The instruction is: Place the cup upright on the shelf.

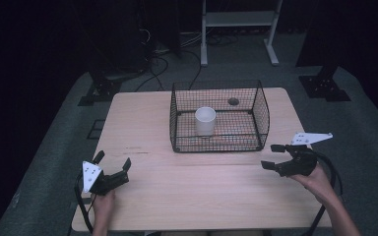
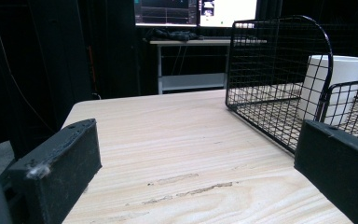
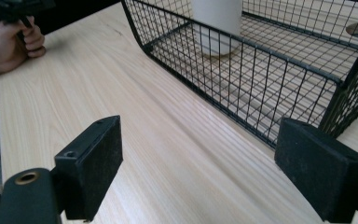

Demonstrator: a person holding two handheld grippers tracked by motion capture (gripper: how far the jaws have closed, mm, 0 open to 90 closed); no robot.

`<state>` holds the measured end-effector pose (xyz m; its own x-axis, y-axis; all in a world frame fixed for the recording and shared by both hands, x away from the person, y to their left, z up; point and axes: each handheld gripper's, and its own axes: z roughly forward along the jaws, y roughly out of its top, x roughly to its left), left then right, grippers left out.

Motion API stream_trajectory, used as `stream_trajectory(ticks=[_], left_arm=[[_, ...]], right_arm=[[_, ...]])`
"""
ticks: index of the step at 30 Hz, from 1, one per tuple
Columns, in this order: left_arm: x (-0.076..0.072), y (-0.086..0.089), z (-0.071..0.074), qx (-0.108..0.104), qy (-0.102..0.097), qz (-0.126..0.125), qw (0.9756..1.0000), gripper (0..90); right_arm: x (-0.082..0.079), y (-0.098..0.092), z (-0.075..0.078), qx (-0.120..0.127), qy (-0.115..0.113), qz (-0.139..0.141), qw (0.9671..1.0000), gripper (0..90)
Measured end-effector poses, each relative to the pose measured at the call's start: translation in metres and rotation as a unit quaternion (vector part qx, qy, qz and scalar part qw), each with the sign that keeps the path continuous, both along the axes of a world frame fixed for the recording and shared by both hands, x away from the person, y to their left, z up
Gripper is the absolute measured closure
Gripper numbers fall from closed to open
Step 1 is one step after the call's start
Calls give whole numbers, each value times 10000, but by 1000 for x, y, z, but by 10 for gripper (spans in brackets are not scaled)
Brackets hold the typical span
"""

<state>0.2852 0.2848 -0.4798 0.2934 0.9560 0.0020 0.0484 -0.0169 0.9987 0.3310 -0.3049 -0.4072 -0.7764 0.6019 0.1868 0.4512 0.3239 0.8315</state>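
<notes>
A black wire basket (image 1: 219, 147) stands on the far half of the wooden table (image 1: 187, 196), with a white cup (image 1: 205, 120) upright inside it. My left gripper (image 1: 112, 160) rests near the front left corner, open, jaws empty. My right gripper (image 1: 270, 156) hovers at the front right, just beside the basket's near right corner, open and empty. In the left gripper view the gripper (image 2: 191, 172) looks past the basket (image 2: 270, 70) and the cup (image 2: 342, 74). In the right gripper view the gripper (image 3: 196, 172) faces the basket (image 3: 242, 79), the cup (image 3: 216, 18) and the other hand (image 3: 9, 46).
A round cable hole (image 1: 233, 101) shows in the tabletop behind the basket. Beyond the table stand a white metal frame (image 1: 238, 19), dark stand bases (image 1: 325, 86) and floor cables (image 1: 157, 64). Lit monitors (image 2: 196, 11) sit at the back.
</notes>
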Motion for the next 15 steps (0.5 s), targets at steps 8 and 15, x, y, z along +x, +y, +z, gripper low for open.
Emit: stream_trajectory(ticks=[8, 15], left_arm=[[0, 0, 0, 0, 2, 3, 10000, 0], [0, 0, 0, -5, 1, 4, 10000, 0]], right_arm=[[-12, -1, -8, 33, -46, -46, 10000, 143], [-20, -5, -19, 73, -58, -178, 9998, 143]])
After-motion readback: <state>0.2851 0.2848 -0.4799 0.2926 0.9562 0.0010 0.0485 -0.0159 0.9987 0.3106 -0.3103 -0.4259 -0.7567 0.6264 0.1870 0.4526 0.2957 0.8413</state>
